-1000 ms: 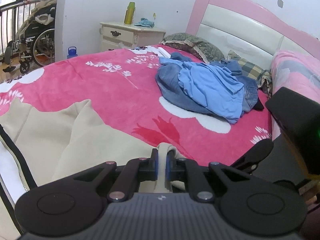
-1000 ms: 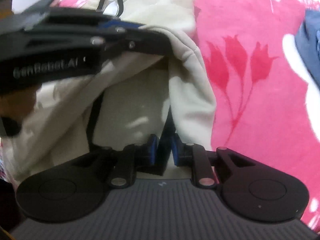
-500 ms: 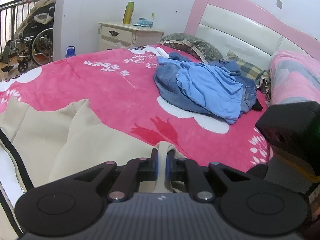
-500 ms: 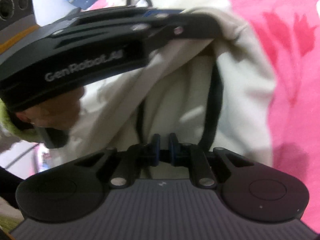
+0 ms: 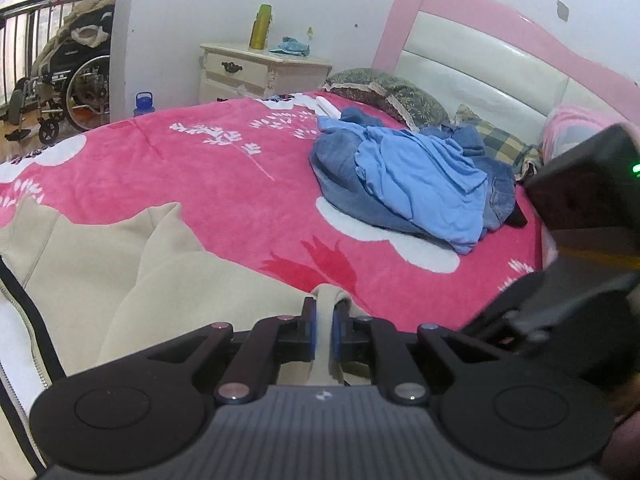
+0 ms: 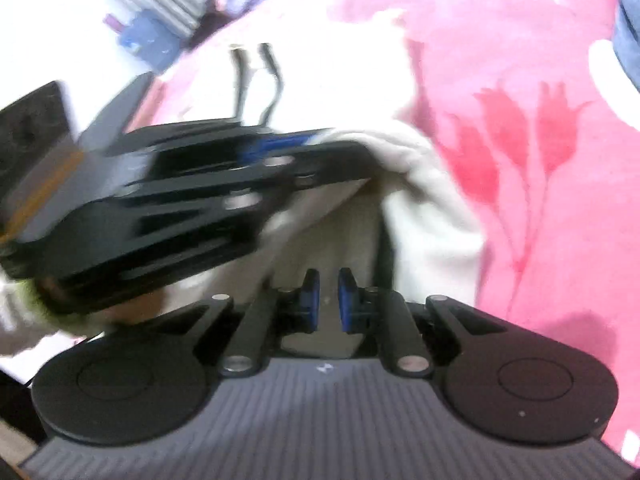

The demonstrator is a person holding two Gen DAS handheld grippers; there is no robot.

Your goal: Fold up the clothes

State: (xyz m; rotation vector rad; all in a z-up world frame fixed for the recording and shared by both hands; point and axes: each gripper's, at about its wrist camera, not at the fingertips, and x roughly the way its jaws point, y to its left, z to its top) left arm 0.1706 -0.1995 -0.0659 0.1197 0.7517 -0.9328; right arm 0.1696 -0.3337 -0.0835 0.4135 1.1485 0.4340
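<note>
- A cream zip-up hooded jacket [image 5: 132, 276] with black trim was spread over the near part of a bed, on a pink floral blanket [image 5: 224, 184].
- A bunched fold of the jacket's cream fabric was clamped between the blue pads of the left tool [image 5: 324, 330], and the fold was lifted off the blanket.
- The right tool [image 6: 328, 300] was seen with a small gap between its pads; whether any cloth was pinched there could not be told, as the view was blurred.
- A heap of blue clothes [image 5: 416, 176] was seen farther up the bed, well apart from the jacket, near the pillows [image 5: 388, 92] and pink headboard [image 5: 480, 36].
- A cream nightstand [image 5: 260, 70] carrying a yellow bottle [image 5: 261, 26] was placed beside the bed.
</note>
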